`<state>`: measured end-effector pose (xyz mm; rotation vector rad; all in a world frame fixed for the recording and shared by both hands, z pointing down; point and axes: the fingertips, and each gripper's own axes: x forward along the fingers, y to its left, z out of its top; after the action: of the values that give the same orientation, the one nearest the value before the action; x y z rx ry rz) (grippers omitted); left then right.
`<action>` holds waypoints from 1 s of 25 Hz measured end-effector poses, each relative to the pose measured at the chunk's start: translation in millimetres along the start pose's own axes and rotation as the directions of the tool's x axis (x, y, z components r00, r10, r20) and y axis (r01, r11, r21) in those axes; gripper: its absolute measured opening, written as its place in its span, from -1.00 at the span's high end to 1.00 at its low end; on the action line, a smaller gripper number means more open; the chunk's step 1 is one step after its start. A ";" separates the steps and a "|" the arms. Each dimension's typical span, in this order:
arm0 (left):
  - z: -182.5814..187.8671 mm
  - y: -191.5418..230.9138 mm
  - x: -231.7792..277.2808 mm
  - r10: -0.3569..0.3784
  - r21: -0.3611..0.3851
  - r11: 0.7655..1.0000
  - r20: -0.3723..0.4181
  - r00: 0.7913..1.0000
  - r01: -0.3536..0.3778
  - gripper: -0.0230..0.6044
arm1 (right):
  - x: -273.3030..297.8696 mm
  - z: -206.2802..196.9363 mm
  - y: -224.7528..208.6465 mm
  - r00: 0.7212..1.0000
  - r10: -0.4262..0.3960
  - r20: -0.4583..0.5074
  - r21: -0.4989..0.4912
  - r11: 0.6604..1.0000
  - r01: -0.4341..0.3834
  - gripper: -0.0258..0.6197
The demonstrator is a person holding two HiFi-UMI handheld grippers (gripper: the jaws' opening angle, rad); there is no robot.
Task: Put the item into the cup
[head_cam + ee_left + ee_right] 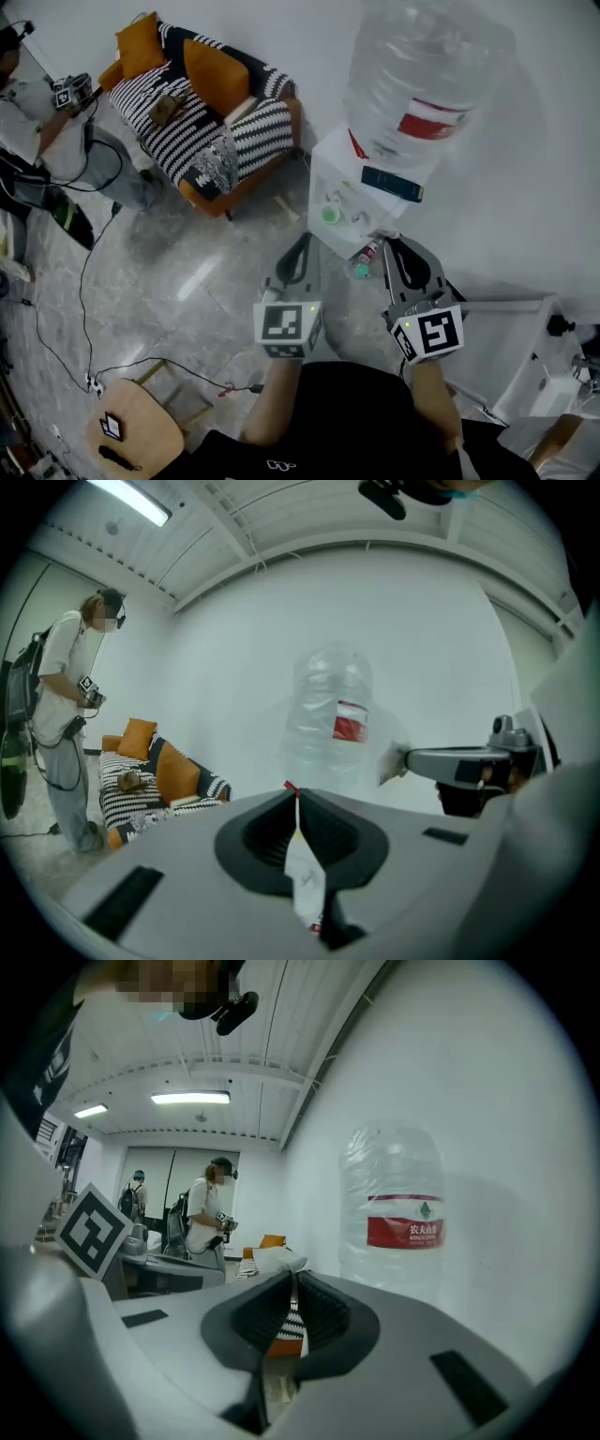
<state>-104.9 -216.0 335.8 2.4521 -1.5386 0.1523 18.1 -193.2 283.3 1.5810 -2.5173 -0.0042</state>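
A small green cup (330,215) stands on the ledge of the white water dispenser (323,173). My left gripper (302,242) is held below and left of the cup, shut on a thin white sachet (305,878) with a red corner. To the right of the cup, my right gripper (386,242) is shut on a white packet (277,1262). A piece with red and green print (363,259) hangs at its tips. From the left gripper view the right gripper (469,763) shows with the white scrap (392,761) at its tip. The cup is out of sight in both gripper views.
A large clear water bottle (427,80) tops the dispenser. A striped sofa with orange cushions (202,103) stands at the back left. A person (37,131) with a gripper stands at far left. Cables (89,281) cross the floor near a wooden stool (131,431). A white frame (525,356) stands at right.
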 end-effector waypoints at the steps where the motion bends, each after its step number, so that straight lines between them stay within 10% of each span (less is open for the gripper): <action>1: -2.5 -1.3 4.9 0.002 -0.011 1.000 -0.009 1.000 -0.002 0.88 | 0.4 -4.3 -3.3 1.000 -0.003 -0.010 -0.010 1.000 0.003 0.83; 10: -17.4 -18.3 64.2 -0.008 -0.040 0.999 -0.026 1.000 0.007 0.88 | 28.3 -70.0 -29.8 0.997 -0.003 -0.082 -0.024 1.000 0.001 0.82; 25: -190.0 22.9 114.5 0.042 -0.161 0.984 -0.170 0.985 -0.070 0.88 | 93.8 -232.0 -18.6 0.986 0.005 -0.168 -0.025 1.000 -0.009 0.82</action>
<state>-67.5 -276.3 547.2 2.2089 -1.4861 0.2225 28.3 -265.1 523.5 1.4954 -2.3846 0.0929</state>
